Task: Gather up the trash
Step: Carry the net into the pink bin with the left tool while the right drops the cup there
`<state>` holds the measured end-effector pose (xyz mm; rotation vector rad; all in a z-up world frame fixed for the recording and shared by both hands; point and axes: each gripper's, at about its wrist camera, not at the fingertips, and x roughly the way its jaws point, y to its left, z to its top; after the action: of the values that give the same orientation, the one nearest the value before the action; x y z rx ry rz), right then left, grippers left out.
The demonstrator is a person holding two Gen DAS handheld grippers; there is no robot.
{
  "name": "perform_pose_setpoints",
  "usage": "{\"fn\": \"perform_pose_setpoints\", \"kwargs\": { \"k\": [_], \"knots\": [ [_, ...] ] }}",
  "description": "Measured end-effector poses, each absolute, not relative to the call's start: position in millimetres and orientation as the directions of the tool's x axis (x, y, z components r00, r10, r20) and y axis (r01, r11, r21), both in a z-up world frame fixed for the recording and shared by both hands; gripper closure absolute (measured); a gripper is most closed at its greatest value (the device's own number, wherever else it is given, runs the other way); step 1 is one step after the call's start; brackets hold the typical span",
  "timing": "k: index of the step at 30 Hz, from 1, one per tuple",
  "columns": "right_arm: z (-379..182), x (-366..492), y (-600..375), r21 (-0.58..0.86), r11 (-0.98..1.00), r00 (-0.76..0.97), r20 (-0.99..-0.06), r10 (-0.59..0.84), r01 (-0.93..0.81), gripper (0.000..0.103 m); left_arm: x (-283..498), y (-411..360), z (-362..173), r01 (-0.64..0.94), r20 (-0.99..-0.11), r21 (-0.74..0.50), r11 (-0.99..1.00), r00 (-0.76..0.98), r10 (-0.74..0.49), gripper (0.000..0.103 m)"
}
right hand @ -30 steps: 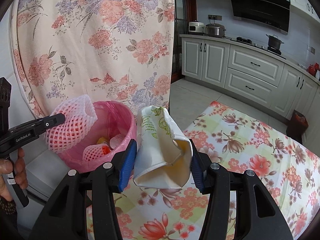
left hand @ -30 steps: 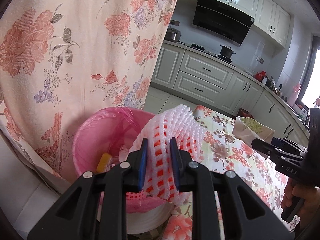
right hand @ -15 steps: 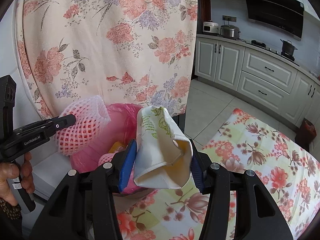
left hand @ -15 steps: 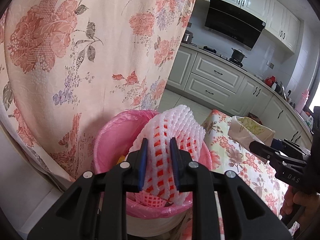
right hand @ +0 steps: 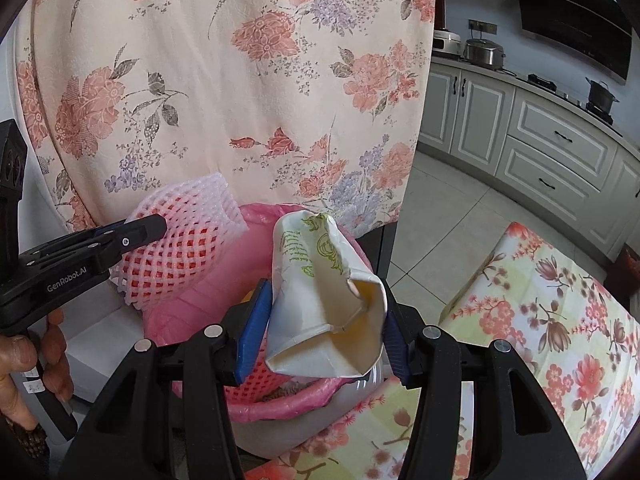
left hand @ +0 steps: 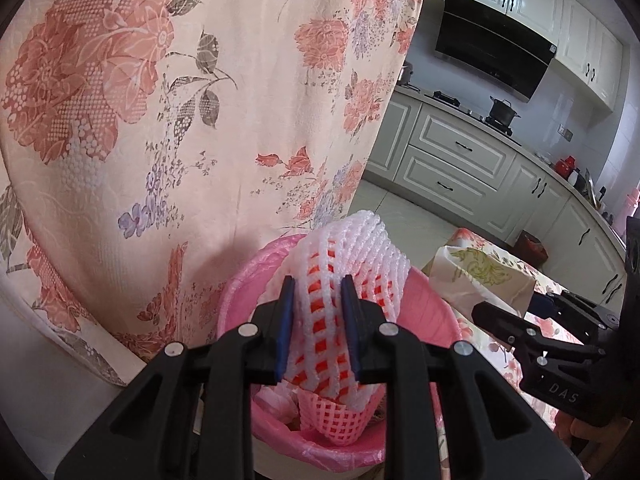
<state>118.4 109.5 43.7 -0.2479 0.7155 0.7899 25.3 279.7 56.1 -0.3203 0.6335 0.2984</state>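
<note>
My left gripper (left hand: 316, 300) is shut on a white-and-red foam fruit net (left hand: 352, 256) and holds it over the pink-lined trash bin (left hand: 432, 308). The net also shows in the right wrist view (right hand: 180, 248), with the left gripper (right hand: 158, 224) at the bin's left side. My right gripper (right hand: 320, 324) is shut on a crumpled white paper cup (right hand: 320, 280) with green print, held above the bin (right hand: 188, 312). The cup (left hand: 480, 280) and right gripper (left hand: 492, 316) show at the right of the left wrist view. Other foam nets lie in the bin.
A floral curtain (left hand: 180, 120) hangs close behind the bin. A table with a floral cloth (right hand: 560, 320) lies to the right. Kitchen cabinets (right hand: 540, 140) and a tiled floor are beyond.
Both grippers have moved forward toward the bin with their loads; the net and the cup are now over the bin's opening.
</note>
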Motion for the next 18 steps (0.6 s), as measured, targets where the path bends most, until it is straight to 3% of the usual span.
{"fn": "perform_pose_setpoints", "kwargs": {
  "k": [9, 12, 14, 18],
  "knots": [
    [38.7, 129.4, 127.3, 0.023, 0.681, 0.489, -0.679, 0.548, -0.732, 0.047, 39.1, 290.2, 53.7, -0.388, -0.628, -0.199, 0.900, 0.755, 0.187, 0.075],
    [37.9, 132.9, 128.2, 0.011, 0.684, 0.497, -0.678, 0.541, -0.730, 0.047, 41.7, 291.6, 50.8, -0.396, -0.637, -0.192, 0.898, 0.746, 0.193, 0.066],
    [37.3, 134.2, 126.6, 0.008, 0.688, 0.502, -0.677, 0.537, -0.726, 0.041, 40.9, 291.7, 50.5, -0.397, -0.635, -0.196, 0.897, 0.748, 0.193, 0.058],
    [37.3, 135.1, 120.0, 0.017, 0.696, 0.506, -0.673, 0.539, -0.718, 0.040, 37.8, 292.9, 47.9, -0.409, -0.638, -0.191, 0.892, 0.743, 0.204, 0.052]
  ]
}}
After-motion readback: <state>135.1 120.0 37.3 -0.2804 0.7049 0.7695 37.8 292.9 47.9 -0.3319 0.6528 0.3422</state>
